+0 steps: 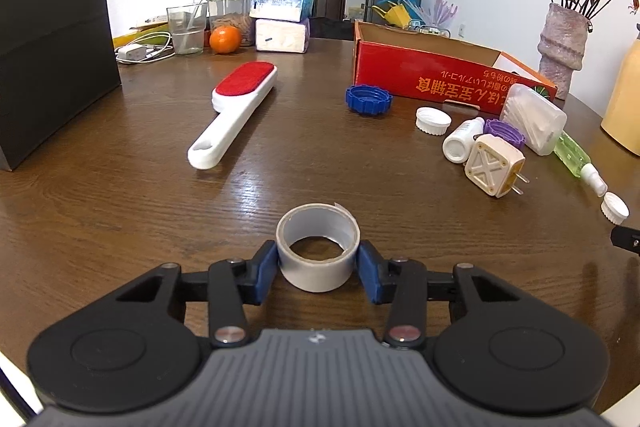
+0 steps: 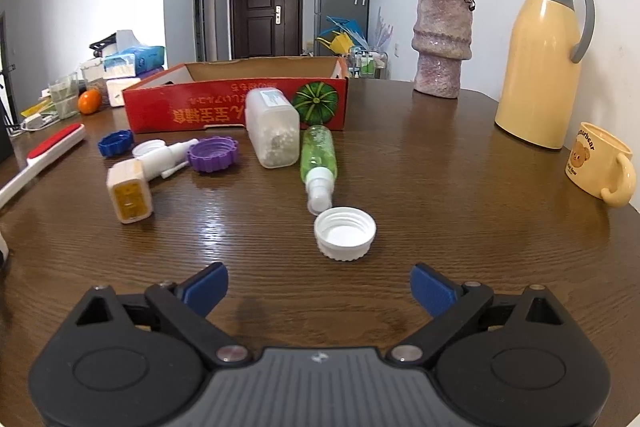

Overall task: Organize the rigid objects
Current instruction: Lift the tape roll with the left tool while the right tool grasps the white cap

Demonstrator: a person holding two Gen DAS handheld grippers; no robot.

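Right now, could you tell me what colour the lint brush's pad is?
Red, on a white handle; the lint brush shows best in the left wrist view.

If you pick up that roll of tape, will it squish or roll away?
The tape roll probably stays stiff, a thick ring, and light, being hollow. It lies flat between the left gripper pads, so it shouldn't roll unless tipped on edge.
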